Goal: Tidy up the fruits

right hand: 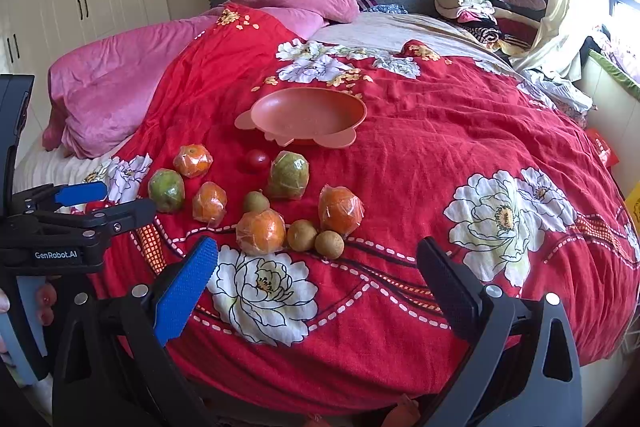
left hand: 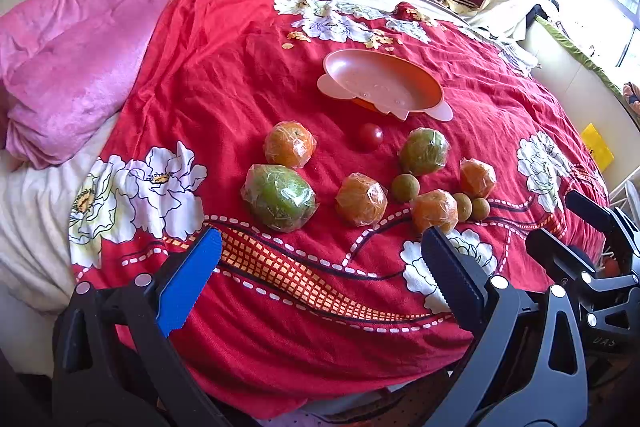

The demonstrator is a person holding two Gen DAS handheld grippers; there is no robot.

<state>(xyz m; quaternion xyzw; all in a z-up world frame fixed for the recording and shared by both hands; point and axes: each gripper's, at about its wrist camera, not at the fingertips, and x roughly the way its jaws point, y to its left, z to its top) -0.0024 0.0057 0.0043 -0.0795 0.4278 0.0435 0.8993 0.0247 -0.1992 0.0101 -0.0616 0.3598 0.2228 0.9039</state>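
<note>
An empty orange-pink bowl sits on the red floral bedspread. In front of it lie several fruits: wrapped oranges, two wrapped green fruits, a small red tomato and small brown round fruits. My left gripper is open and empty, near the bed's front edge, short of the fruits. My right gripper is open and empty, just in front of the brown fruits; it also shows in the left wrist view.
A pink blanket is heaped at the left of the bed. Folded clothes are piled at the far right by the grey headboard. A window and curtain stand at the right. The left gripper shows at the left edge of the right wrist view.
</note>
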